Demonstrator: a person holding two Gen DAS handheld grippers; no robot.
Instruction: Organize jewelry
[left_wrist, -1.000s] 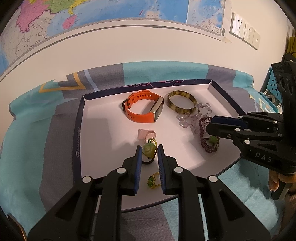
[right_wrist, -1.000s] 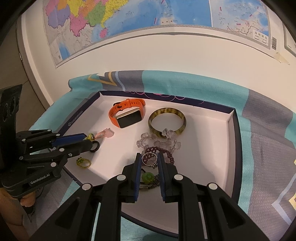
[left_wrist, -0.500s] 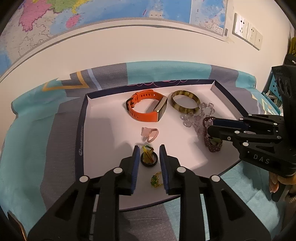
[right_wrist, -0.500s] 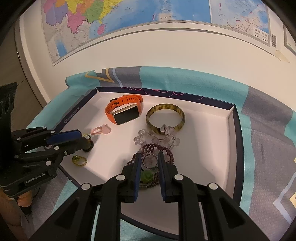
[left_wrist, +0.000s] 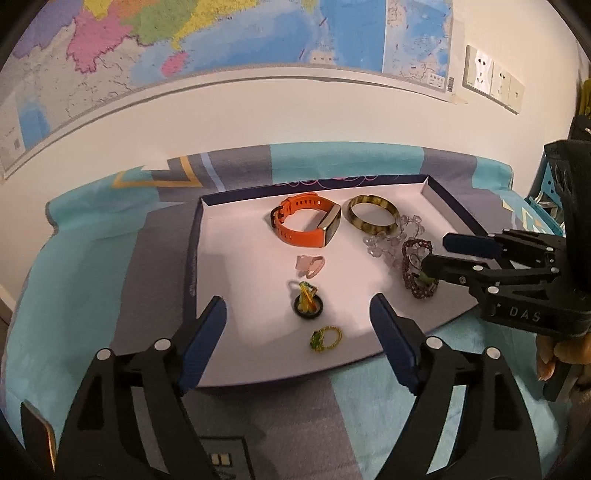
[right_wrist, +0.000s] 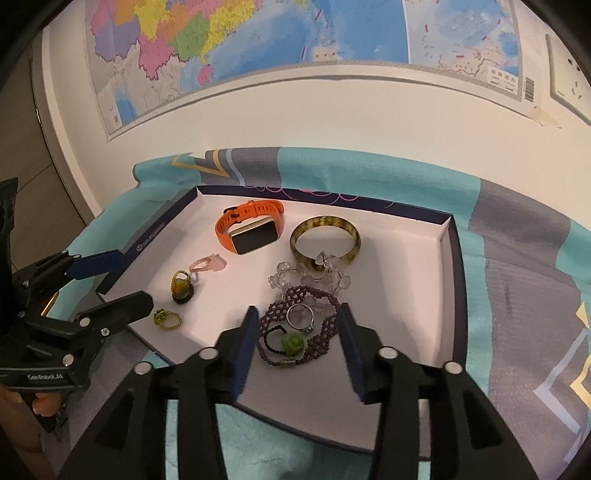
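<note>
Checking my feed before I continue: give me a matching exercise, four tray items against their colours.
Items:
1. watch
2. bangle
3. beaded bracelet
4. flower ring

Colours:
A. purple
B. pink
C. orange strap
D. mottled olive-brown

Pairs: 1-C, 2-D, 3-A, 4-B

wall map (left_wrist: 221, 33) cropped, hand (left_wrist: 561, 354) partly hidden

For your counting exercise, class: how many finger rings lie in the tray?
4. Pink ring near the orange watch; dark-based ring below it; green beaded ring by the tray's front edge; silver ring atop the purple bracelet. More may hide among the bracelets.
</note>
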